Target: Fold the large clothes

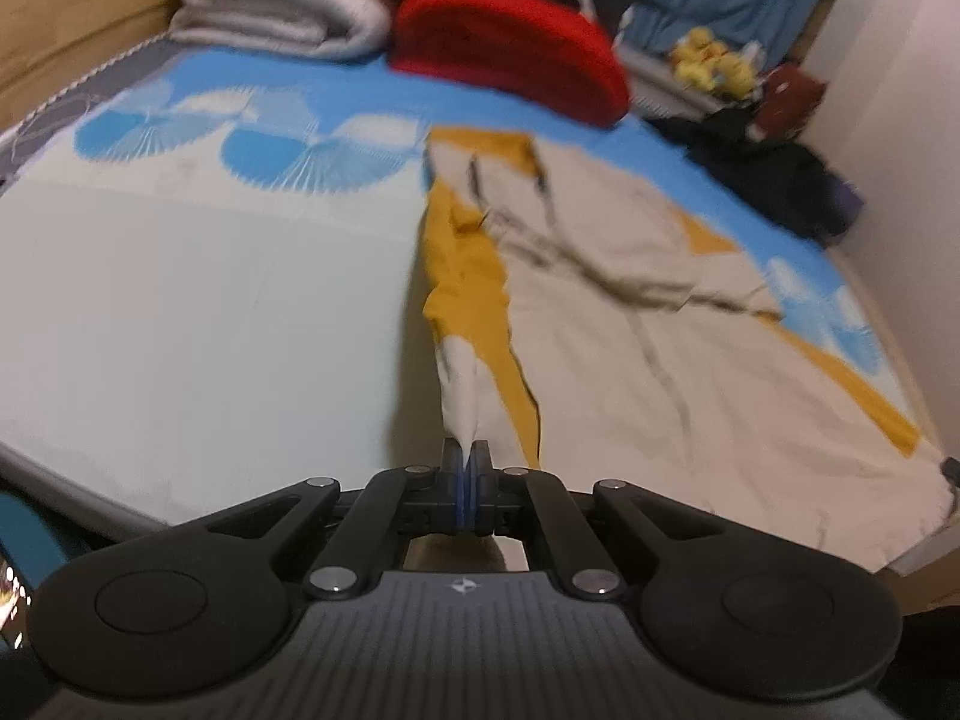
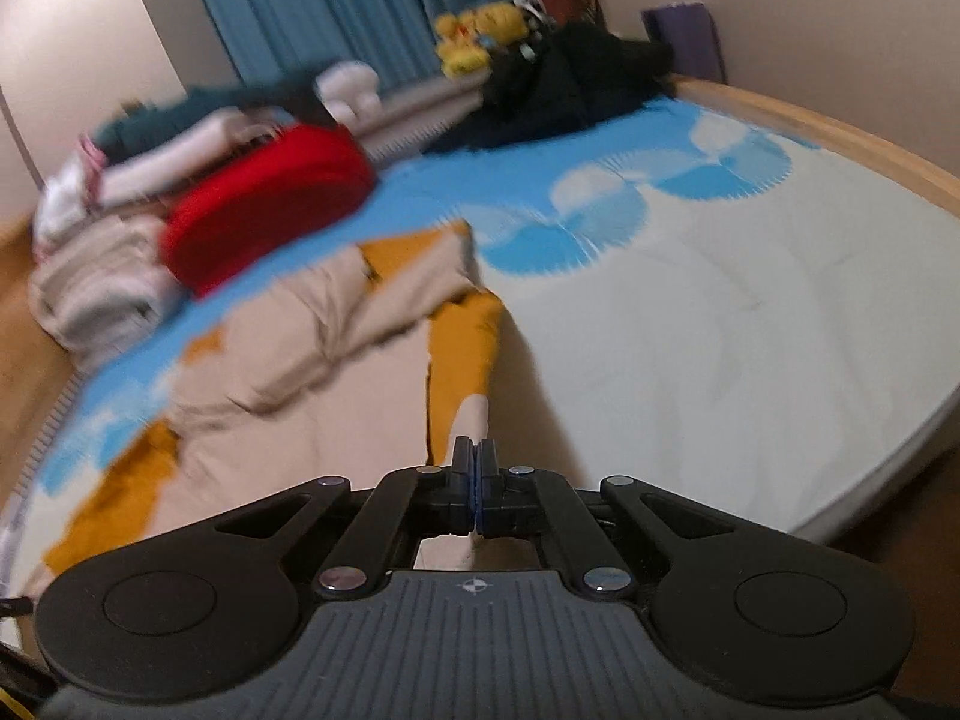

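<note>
My left gripper [image 1: 466,457] pinches beige-and-yellow garment [image 1: 630,300] edge; my right gripper [image 2: 474,461] clamps another edge [image 2: 462,420]. Rest sprawls on bed [image 1: 180,312]. Risk: thin pinch slips, uneven lift skews fold, cloth drags toward red cushion [image 1: 510,54].

My work surface is a bed [image 1: 180,312] with a wooden frame, its sheet pale at the near end and printed with blue fan shapes toward the far end. A beige and mustard garment [image 1: 630,312] is spread on it, right of centre from my left tongs' view. At the far end lie a red folded item [image 1: 510,60], a stack of off-white folded bedding [image 1: 282,6] left of it, and a dark heap of clothes [image 1: 774,174] at the far right.
</note>
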{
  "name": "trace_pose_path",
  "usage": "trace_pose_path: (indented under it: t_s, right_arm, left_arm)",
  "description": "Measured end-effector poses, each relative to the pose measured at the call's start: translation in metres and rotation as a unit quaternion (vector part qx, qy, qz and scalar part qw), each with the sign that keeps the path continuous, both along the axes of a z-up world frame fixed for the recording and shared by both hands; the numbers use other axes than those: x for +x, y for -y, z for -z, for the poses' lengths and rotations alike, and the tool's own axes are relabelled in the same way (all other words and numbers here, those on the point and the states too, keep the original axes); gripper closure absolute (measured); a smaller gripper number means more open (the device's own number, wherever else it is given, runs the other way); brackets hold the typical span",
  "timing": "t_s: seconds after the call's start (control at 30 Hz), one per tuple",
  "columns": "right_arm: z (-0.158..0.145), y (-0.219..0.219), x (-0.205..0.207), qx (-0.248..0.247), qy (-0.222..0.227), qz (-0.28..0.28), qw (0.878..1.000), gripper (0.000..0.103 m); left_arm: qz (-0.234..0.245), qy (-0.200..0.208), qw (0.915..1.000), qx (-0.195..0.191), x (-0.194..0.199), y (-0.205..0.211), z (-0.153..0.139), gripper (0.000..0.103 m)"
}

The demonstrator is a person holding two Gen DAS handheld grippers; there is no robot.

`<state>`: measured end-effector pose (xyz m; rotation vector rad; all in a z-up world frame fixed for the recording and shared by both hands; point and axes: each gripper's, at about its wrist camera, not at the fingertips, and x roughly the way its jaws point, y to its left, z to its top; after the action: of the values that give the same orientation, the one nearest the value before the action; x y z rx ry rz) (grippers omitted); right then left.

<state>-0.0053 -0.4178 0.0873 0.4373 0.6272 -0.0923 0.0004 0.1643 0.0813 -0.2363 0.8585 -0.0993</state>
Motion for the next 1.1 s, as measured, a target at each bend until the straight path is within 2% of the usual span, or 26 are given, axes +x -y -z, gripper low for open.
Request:
trace_pose_path:
  t_s: [0.27, 0.4, 0.5, 0.57, 0.67, 0.73, 0.83, 0.93, 1.03, 1.1]
  right_arm:
    - [-0.044, 0.008, -0.027, 0.031, 0.062, -0.035, 0.997, 0.103]
    - [-0.060, 0.016, -0.058, 0.042, 0.078, -0.043, 0.995, 0.103]
    - [-0.070, 0.024, -0.084, 0.055, 0.086, -0.040, 0.994, 0.103]
    - [-0.081, 0.030, -0.103, 0.065, 0.107, -0.031, 0.992, 0.103]
    - [-0.100, 0.049, -0.118, 0.082, 0.151, -0.007, 0.985, 0.103]
    - [-0.106, 0.062, -0.107, 0.083, 0.160, -0.003, 0.984, 0.103]
    - [-0.090, 0.069, -0.068, 0.059, 0.129, 0.013, 0.990, 0.103]
    - [-0.066, 0.060, -0.039, 0.070, 0.106, 0.006, 0.992, 0.103]
    - [-0.035, 0.042, -0.015, 0.082, 0.054, -0.008, 0.995, 0.100]
    - [-0.006, 0.032, 0.001, 0.092, 0.002, -0.007, 0.996, 0.084]
  left_arm:
    - [0.033, 0.026, 0.9988, -0.025, -0.033, -0.027, -0.057, 0.103]
    - [0.048, 0.032, 0.9981, -0.022, -0.065, -0.040, -0.078, 0.103]
    - [0.051, 0.045, 0.9970, -0.039, -0.090, -0.053, -0.095, 0.103]
    - [0.044, 0.053, 0.9963, -0.052, -0.099, -0.062, -0.105, 0.103]
    - [0.033, 0.056, 0.9955, -0.068, -0.091, -0.070, -0.104, 0.103]
    - [0.021, 0.031, 0.9971, -0.066, -0.068, -0.069, -0.088, 0.103]
    - [0.028, 0.009, 0.9979, -0.058, -0.037, -0.058, -0.068, 0.103]
    - [0.039, 0.016, 0.9968, -0.067, -0.019, -0.054, -0.064, 0.103]
    - [0.058, 0.018, 0.9961, -0.064, -0.002, -0.048, -0.067, 0.103]
    - [0.069, 0.020, 0.9956, -0.060, 0.008, -0.042, -0.067, 0.103]
